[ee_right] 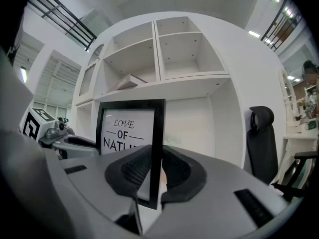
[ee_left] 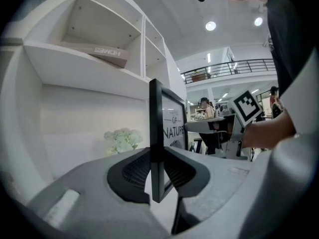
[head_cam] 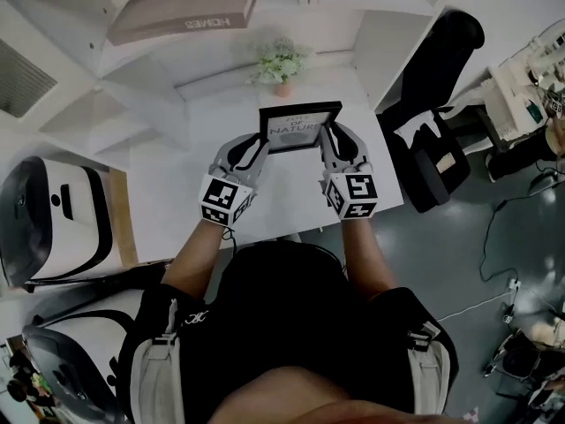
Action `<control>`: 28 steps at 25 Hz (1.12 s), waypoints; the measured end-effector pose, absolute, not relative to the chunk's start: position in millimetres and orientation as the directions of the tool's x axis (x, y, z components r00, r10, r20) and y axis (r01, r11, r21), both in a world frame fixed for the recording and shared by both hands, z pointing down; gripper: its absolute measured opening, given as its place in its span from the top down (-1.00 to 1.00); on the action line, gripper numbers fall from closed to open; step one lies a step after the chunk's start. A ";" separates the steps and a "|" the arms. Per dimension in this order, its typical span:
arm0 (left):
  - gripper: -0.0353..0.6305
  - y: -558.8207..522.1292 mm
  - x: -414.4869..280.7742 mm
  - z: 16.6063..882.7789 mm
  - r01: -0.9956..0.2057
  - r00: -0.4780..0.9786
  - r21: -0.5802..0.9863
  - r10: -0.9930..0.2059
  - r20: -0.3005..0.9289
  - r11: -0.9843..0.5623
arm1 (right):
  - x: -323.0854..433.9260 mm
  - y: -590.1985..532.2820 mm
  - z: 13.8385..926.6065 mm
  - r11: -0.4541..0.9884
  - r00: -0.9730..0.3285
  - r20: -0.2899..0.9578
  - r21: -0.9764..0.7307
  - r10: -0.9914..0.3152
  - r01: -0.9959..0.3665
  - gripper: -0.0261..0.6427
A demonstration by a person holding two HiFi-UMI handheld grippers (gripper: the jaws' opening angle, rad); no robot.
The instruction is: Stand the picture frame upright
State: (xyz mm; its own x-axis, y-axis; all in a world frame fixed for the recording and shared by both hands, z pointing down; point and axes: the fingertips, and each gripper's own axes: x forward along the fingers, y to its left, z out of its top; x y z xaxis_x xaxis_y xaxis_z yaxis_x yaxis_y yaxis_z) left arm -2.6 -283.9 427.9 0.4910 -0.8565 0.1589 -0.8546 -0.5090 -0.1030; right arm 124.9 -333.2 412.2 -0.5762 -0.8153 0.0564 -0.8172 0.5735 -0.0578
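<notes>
A black-framed rectangular picture (head_cam: 298, 129) with the printed words "LOVE OF NATURE" on its white sheet stands close to upright over the white worktop (head_cam: 265, 197), its face turned toward the person, just in front of a small pot of pale green-white flowers (head_cam: 281, 64). The left gripper (head_cam: 262, 141) has its dark ribbed fingers (ee_left: 132, 171) closed narrowly on the frame's left edge, which runs as a thin black bar between the pads. The right gripper (head_cam: 331, 136) clamps the frame's right edge the same way, with its fingers (ee_right: 174, 171) pressed on either side of the black moulding. Whether the frame's lower edge touches the worktop cannot be made out. Behind it rise white cubby shelves (ee_right: 164, 59), one holding a flat beige book (head_cam: 185, 9). A black office chair (head_cam: 437, 78) stands to the right.
</notes>
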 end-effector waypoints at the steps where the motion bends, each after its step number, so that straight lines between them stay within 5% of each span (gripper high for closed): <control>1: 0.63 -281.2 -11.5 428.9 -0.869 0.465 -0.103 -0.870 0.163 -0.484 | 114.5 -334.2 413.5 0.596 -0.599 0.057 -0.061 -0.799 -0.801 0.72; 16: 0.63 -171.7 -193.2 436.3 -0.995 -0.063 -0.084 -0.979 0.194 0.048 | -114.1 -282.9 420.0 0.929 -0.931 0.059 -0.075 -0.359 -0.363 0.72; 28: 0.63 -125.0 -264.2 463.4 -0.987 -0.157 -0.019 -0.956 0.249 0.157 | -196.1 -243.2 445.6 0.963 -0.960 0.133 -0.086 -0.244 -0.257 0.72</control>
State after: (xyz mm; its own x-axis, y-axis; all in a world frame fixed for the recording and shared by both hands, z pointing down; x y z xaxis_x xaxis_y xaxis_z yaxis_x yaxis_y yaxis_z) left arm -264.2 -125.0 463.4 -0.1571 -0.9556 0.2493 -0.9874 0.1573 -0.0191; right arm -196.1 -243.2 445.6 -0.9604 -0.2445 0.1335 -0.2570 0.9626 -0.0862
